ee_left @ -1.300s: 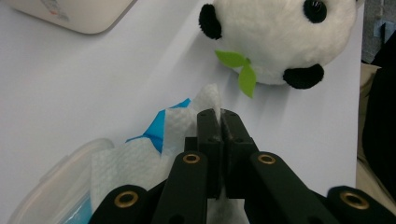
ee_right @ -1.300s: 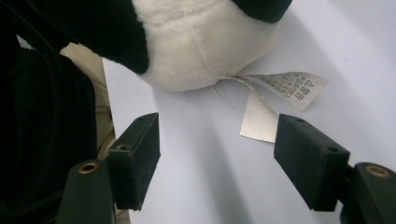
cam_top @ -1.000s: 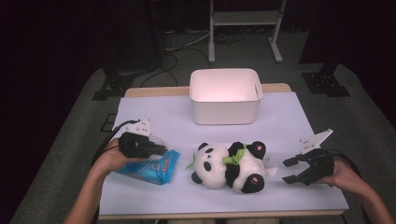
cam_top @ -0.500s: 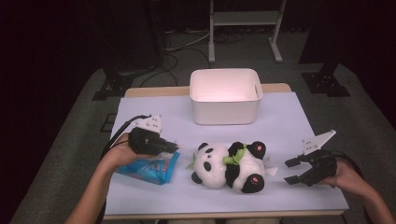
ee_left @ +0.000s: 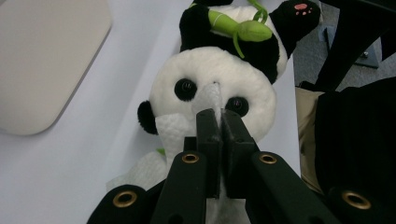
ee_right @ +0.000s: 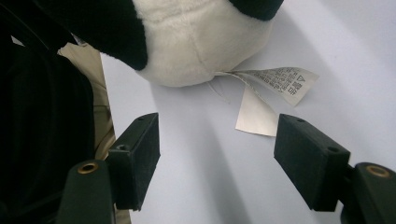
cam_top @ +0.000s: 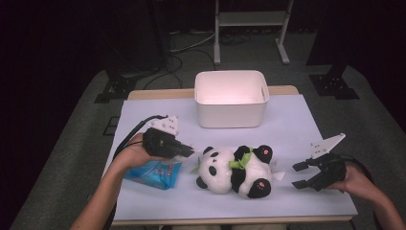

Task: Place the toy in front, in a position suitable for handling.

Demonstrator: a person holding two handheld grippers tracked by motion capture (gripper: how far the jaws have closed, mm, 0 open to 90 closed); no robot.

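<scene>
Left gripper [ee_left: 218, 122] pinches a white wipe [ee_left: 180, 133] at the panda [cam_top: 234, 170]'s nine o'clock; right gripper [cam_top: 300, 175] gapes, released.

The left hand-held gripper [ee_left: 219, 122] has its two black jaws pressed together on a white tissue [ee_left: 173, 133], right in front of a plush panda [ee_left: 212, 86] lying on the pale tabletop [ee_left: 70, 163], its face toward the camera.

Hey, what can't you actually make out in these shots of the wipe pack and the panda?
- Blue wipe pack: high view, print too small; left hand covers part.
- Care tag: right gripper view, text too small.
- White bin: high view, floor washed out.
- Wipe: left gripper view, left claw hides its pinched part.
</scene>
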